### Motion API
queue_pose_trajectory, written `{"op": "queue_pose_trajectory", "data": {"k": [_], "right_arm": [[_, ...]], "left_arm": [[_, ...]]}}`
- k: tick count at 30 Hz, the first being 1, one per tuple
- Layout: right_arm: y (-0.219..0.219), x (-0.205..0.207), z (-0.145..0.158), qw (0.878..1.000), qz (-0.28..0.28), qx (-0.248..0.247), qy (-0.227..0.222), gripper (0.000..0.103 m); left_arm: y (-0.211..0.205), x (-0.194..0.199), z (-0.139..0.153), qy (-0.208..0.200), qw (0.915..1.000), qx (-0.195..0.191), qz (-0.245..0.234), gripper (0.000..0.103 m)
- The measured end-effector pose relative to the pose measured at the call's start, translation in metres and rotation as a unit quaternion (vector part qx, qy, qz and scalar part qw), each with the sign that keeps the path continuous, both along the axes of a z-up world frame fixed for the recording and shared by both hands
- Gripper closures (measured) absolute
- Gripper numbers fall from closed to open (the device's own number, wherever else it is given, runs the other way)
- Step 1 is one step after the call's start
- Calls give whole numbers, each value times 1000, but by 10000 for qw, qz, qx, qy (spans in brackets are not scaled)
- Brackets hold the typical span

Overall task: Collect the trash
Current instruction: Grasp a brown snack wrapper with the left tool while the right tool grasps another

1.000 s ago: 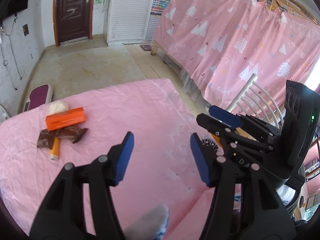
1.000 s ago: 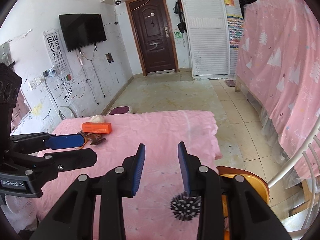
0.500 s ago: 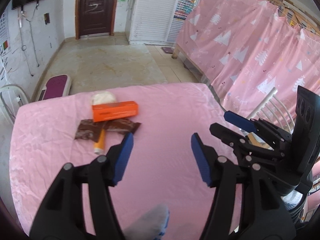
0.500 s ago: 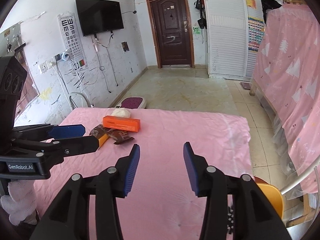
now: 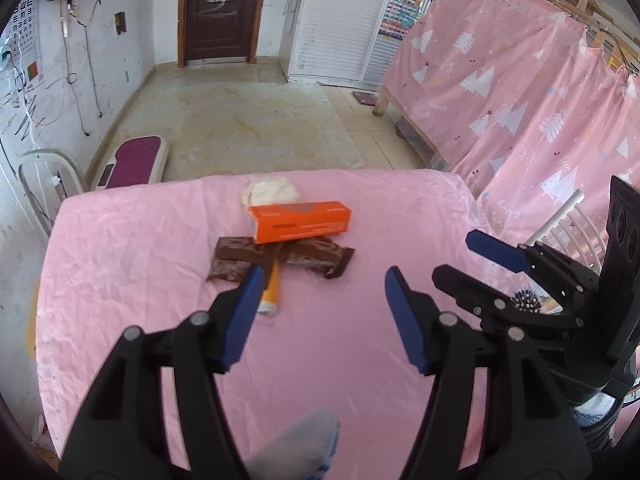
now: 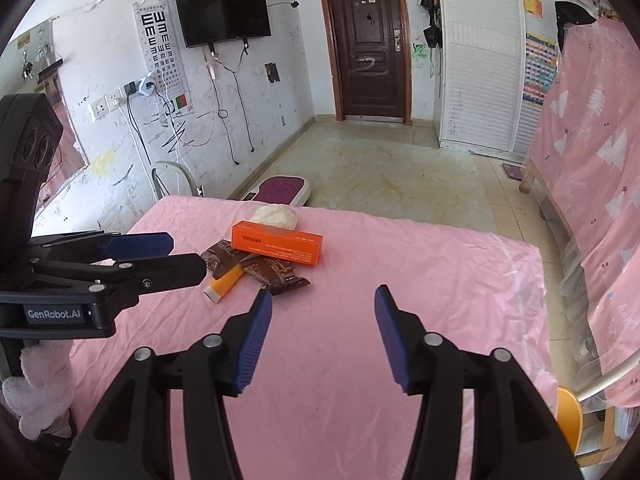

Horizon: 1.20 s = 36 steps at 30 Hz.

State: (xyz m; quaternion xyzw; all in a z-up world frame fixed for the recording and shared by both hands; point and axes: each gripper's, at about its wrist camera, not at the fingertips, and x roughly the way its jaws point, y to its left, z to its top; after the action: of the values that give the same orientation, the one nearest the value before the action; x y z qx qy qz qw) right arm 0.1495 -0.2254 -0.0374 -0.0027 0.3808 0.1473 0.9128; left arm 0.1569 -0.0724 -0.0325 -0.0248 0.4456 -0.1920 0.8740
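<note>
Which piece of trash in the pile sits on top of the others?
The orange rectangular cardboard box: it rests across the two brown wrappers, while the small orange tube pokes out underneath.

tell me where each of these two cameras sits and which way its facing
Left wrist: sits on the left gripper, looking forward and down over the pink table at the orange box; its open fingers, the right gripper and a grey sock toe show.
Right wrist: sits on the right gripper, facing the same pile and the door; its open fingers, just widened and empty, and the left gripper show.
Shared: box, brown wrappers, orange tube, white wad, door.
</note>
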Motion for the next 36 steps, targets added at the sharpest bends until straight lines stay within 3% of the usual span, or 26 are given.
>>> {"op": "queue_pose_trajectory", "data": {"k": [10, 18, 22, 36], "right_arm": [[26, 25, -15, 9991, 309, -175, 231, 51], [42, 48, -30, 9972, 551, -267, 427, 51], [48, 56, -37, 9960, 655, -273, 535, 51], [60, 76, -55, 9926, 866, -249, 820, 51]], "left_arm": [[20, 37, -23, 302, 9989, 273, 239, 43], [26, 58, -41, 568, 9981, 169, 161, 43], [26, 66, -47, 652, 9977, 131, 144, 35], [34, 79, -67, 872, 9959, 134, 176, 35]]}}
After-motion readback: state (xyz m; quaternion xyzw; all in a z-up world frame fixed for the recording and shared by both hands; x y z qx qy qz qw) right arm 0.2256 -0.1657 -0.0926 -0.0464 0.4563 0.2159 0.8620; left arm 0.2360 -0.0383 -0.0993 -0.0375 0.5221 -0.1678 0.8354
